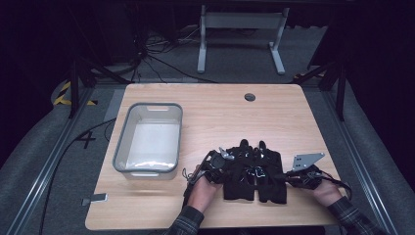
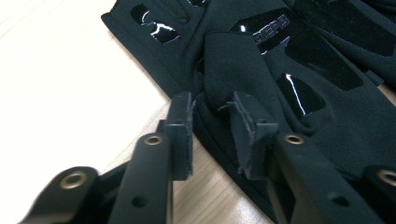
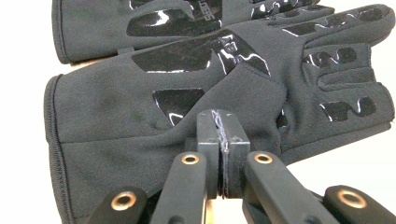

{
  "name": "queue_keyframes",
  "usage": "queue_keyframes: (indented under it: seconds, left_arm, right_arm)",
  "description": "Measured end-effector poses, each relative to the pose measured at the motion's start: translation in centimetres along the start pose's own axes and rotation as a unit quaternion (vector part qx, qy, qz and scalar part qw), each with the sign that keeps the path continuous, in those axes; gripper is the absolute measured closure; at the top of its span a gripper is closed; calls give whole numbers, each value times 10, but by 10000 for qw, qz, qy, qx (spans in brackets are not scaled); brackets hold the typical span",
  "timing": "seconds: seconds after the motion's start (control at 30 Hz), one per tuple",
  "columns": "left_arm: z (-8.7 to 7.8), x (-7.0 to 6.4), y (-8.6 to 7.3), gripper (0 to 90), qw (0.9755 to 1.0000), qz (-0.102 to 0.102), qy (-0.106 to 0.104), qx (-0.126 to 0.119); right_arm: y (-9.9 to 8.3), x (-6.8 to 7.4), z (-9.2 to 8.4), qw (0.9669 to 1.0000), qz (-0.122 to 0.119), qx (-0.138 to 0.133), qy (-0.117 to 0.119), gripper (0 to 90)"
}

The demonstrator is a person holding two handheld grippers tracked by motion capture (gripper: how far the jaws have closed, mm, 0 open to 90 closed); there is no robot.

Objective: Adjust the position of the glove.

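Two black gloves with glossy grip patches lie flat side by side near the table's front edge, a left one (image 1: 239,172) and a right one (image 1: 270,172). My left gripper (image 1: 221,160) sits at the left glove's outer side. In the left gripper view it (image 2: 210,105) is open, with the tip of the glove's thumb (image 2: 233,60) reaching in between the jaws. My right gripper (image 1: 289,177) is at the right glove's outer edge. In the right gripper view it (image 3: 218,116) is shut, its tips against the nearer glove (image 3: 116,107). Whether cloth is pinched there is hidden.
An empty grey-rimmed white bin (image 1: 122,142) stands at the table's left. The wooden table (image 1: 220,112) has a round cable hole (image 1: 250,97) near its far edge. A white desk frame (image 1: 240,34) stands on the floor beyond.
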State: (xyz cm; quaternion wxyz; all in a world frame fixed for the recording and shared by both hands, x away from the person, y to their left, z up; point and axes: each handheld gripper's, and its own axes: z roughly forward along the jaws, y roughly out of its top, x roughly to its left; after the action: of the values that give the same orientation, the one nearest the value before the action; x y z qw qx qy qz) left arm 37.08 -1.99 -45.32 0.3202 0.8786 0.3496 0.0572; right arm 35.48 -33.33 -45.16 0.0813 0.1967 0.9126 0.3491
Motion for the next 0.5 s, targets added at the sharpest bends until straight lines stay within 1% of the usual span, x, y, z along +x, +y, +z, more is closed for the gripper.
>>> queue_keyframes:
  seconds: [0.07,0.1,0.2,0.33,0.43,0.47,0.5]
  left_arm:
    - [0,0,0,755,10000,-8,-27,18]
    - [0,1,0,755,10000,-5,-40,19]
    - [-1,1,1,847,10000,1,-83,27]
    - [-4,2,1,865,9999,-22,-163,-20]
    - [-9,4,2,868,9995,-100,-252,-142]
    - [-9,4,2,868,9995,-100,-252,-142]
    - [-13,5,4,868,9993,-96,-280,-228]
  right_arm:
    - [0,0,0,10000,-5,-5,4,896]
    - [0,0,0,10000,5,-10,9,896]
    - [1,0,1,10000,19,-23,32,897]
    - [1,0,1,10000,23,-11,41,898]
    - [1,0,2,10000,33,-19,35,899]
    - [1,0,2,10000,33,-19,35,899]
    - [1,0,2,10000,30,-12,47,899]
